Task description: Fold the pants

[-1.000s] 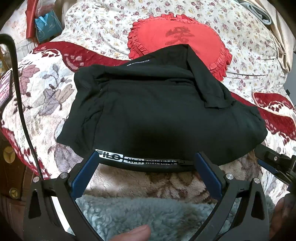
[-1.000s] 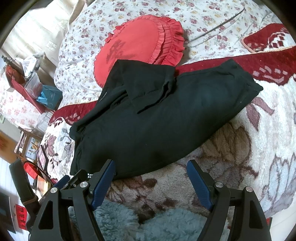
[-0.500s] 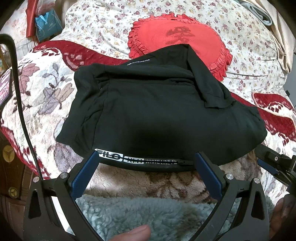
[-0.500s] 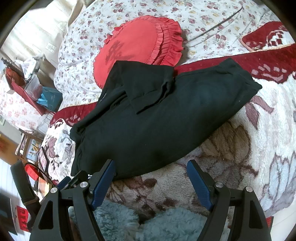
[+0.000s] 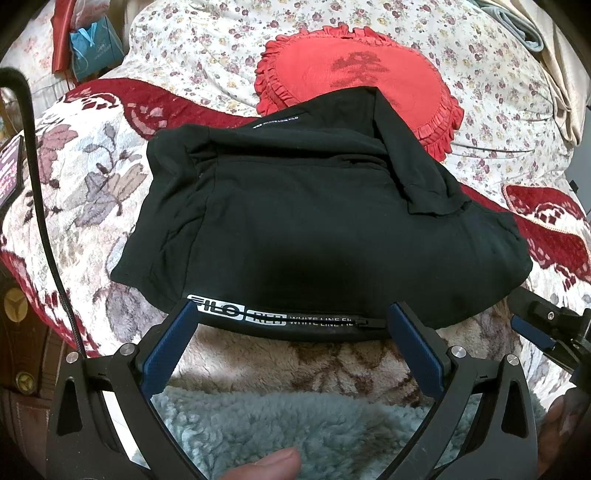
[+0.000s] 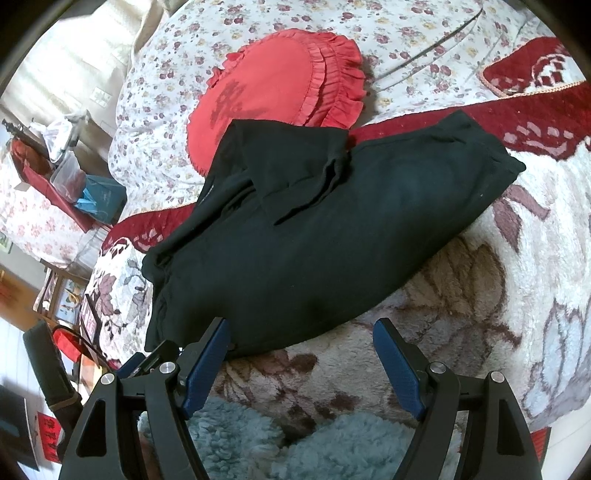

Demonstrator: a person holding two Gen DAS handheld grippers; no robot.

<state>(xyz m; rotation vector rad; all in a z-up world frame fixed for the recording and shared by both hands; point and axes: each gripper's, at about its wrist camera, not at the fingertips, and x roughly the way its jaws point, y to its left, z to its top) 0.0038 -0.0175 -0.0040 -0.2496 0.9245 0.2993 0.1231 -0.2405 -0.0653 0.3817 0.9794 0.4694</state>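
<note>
Black pants (image 5: 314,229) lie folded in a thick bundle on the bed, with a white-lettered band (image 5: 273,315) along the near edge and a loose cuff flopped over the top. They also show in the right wrist view (image 6: 332,240). My left gripper (image 5: 293,321) is open and empty, its blue pads (image 5: 168,347) just at the pants' near edge. My right gripper (image 6: 303,339) is open and empty, just short of the bundle's near edge. The right gripper's tip also shows at the right of the left wrist view (image 5: 535,325).
A red ruffled cushion (image 5: 354,70) lies behind the pants, partly under them. The bed has a floral and red blanket (image 5: 85,173) and a flowered quilt (image 6: 406,33). A grey-blue fleece (image 5: 295,424) lies in front. Boxes and bags (image 6: 74,184) stand beside the bed.
The right wrist view has shifted slightly; the pants and the left gripper have stayed where they were.
</note>
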